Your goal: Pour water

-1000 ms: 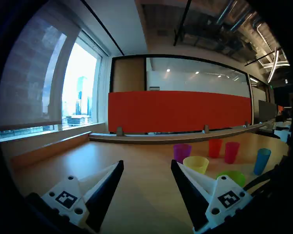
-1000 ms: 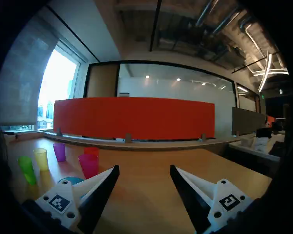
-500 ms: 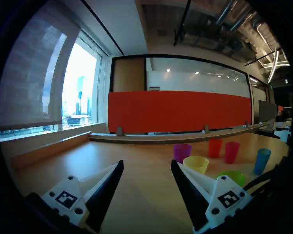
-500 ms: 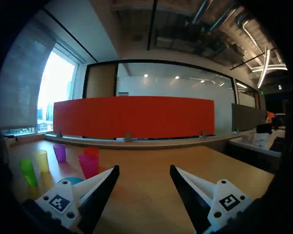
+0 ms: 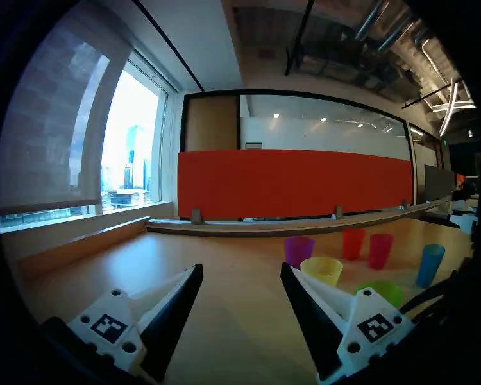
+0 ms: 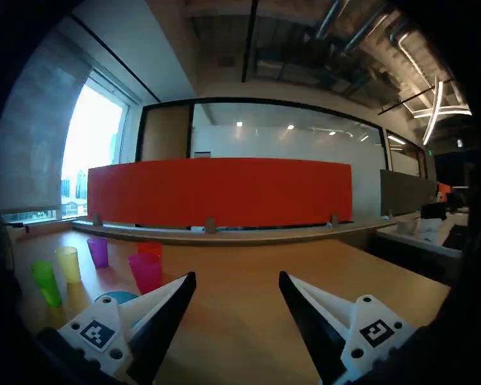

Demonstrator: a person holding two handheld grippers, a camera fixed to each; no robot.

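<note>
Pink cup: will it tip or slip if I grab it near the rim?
The pink cup looks like translucent plastic, so probably light and slightly squeezable. Tall on a narrower base, a high push could tip it. Its smooth taper might slip.

1. The left gripper (image 5: 240, 268) and the right gripper (image 6: 237, 276) are white with black inner faces, and each finger carries a black-and-white square marker.
2. The table (image 5: 240, 321) is light tan wood with a soft sheen.
3. The partition (image 5: 292, 183) along its far edge is plain orange-red.
4. In translucent plastic, there are six single-coloured cups: a purple cup (image 5: 298, 249), a yellow cup (image 5: 322, 269), a red cup (image 5: 353, 243), a pink cup (image 5: 380, 249), a blue cup (image 5: 430, 264) and a green cup (image 5: 378, 292).
</note>
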